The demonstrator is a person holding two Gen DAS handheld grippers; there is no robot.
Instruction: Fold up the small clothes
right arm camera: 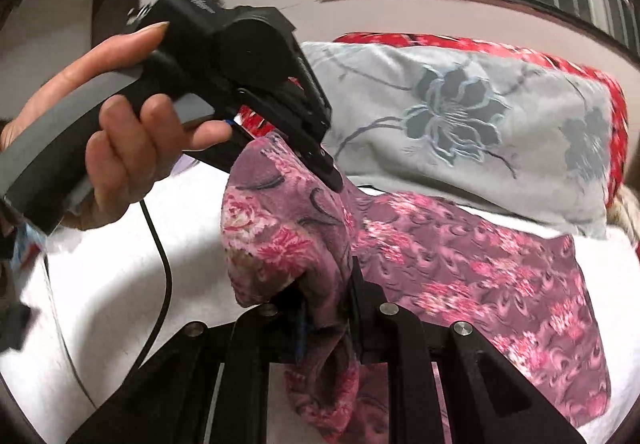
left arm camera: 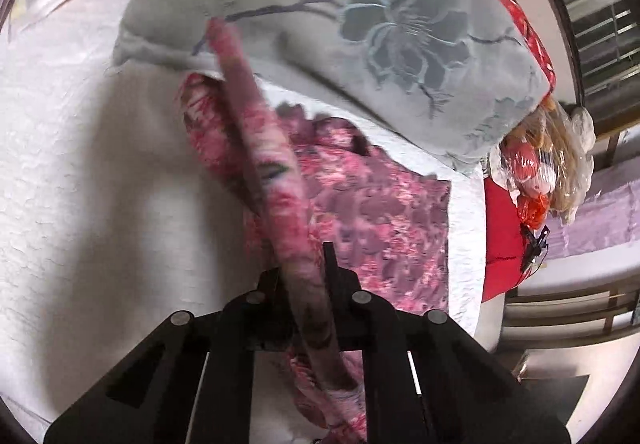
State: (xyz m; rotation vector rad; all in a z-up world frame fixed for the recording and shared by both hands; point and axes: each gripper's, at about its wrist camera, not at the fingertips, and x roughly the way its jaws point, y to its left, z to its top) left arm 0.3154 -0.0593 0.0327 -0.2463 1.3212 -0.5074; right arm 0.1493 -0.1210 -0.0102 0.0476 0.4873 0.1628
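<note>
Left hand-held gripper (left arm camera: 306,276): jaws clamped on a raised edge of the floral garment (left arm camera: 384,212) — the fabric runs as a taut band up and away from the fingers.
Right hand-held gripper (right arm camera: 326,284): jaws clamped on a bunched fold of the same garment, which drapes over and below the fingers.
Hand (right arm camera: 120,148): grips the left unit's handle, seen up and left of the right gripper in the right wrist view.
Garment position: partly lifted between both grippers — the remainder lies flat on the white bed cover (left arm camera: 80,164), ahead and right of them.
Grey flowered pillow (right arm camera: 460,124): beyond the garment, resting on the bed.
Image quality: some motion blur.
</note>
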